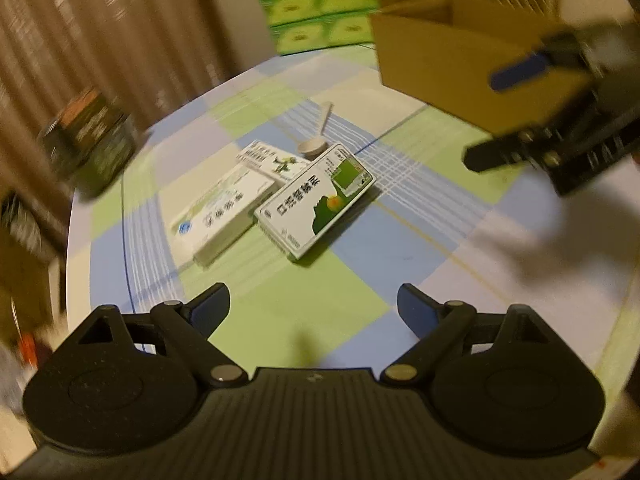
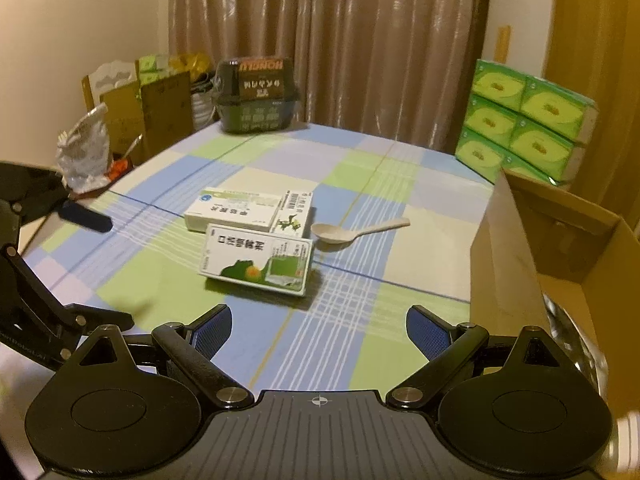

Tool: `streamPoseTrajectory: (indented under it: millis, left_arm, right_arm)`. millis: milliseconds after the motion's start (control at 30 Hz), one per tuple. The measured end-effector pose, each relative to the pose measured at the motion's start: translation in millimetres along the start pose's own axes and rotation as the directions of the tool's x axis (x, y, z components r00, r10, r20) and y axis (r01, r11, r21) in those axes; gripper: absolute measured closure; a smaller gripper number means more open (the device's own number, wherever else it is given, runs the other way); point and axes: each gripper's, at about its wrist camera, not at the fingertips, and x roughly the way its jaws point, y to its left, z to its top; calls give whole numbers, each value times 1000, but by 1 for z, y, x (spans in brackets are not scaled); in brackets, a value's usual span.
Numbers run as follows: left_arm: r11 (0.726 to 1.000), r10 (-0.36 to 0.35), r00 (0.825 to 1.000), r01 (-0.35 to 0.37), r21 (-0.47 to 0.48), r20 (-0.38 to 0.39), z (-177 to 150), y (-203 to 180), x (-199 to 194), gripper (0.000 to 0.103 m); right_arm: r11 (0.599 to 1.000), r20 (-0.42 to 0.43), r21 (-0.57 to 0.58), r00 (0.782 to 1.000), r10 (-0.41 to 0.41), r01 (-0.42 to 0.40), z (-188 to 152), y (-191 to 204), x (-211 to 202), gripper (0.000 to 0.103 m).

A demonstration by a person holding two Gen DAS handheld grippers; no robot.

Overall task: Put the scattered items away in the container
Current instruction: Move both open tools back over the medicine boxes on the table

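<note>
Three medicine boxes lie together mid-table: a white and green one (image 1: pixel 316 200) (image 2: pixel 258 262) nearest, a long white one (image 1: pixel 222 212) (image 2: pixel 232 208) and a smaller one (image 1: pixel 276 162) (image 2: pixel 294 214) behind. A pale spoon (image 1: pixel 318 136) (image 2: pixel 356 230) rests beside them. The open cardboard box (image 1: pixel 452 56) (image 2: pixel 508 252) stands on the right. My left gripper (image 1: pixel 314 308) is open, hovering short of the boxes, empty. My right gripper (image 2: pixel 320 328) is open too, with nothing between its fingers. Each gripper shows in the other's view, the right one (image 1: pixel 520 120) and the left one (image 2: pixel 60 256).
A checked cloth (image 2: pixel 360 184) covers the table. A dark lidded tub (image 2: pixel 258 96) (image 1: pixel 90 140) sits at the far edge. Green tissue packs (image 2: pixel 524 120) (image 1: pixel 320 4) are stacked by the curtain. Cardboard boxes and a foil bag (image 2: pixel 84 148) stand off the left side.
</note>
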Motion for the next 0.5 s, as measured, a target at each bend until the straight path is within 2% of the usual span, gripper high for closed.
streamPoseTrajectory:
  millis: [233,367,500]
  left_arm:
    - [979,-16,999,7,206,43,18,2,40,15]
    - [943,-16,999,5,333,32,26,1,68,16]
    - [904,-31,999,24,426,8,30,-3,91,24]
  right_arm:
    - [999,-22,-35,1000,-9,8,6,-9,33,11]
    - [1000,-37,-26,999,-17,16,8,-16,48,11]
    - [1000,-49,-15,999,-20,19,6,-21,58,11]
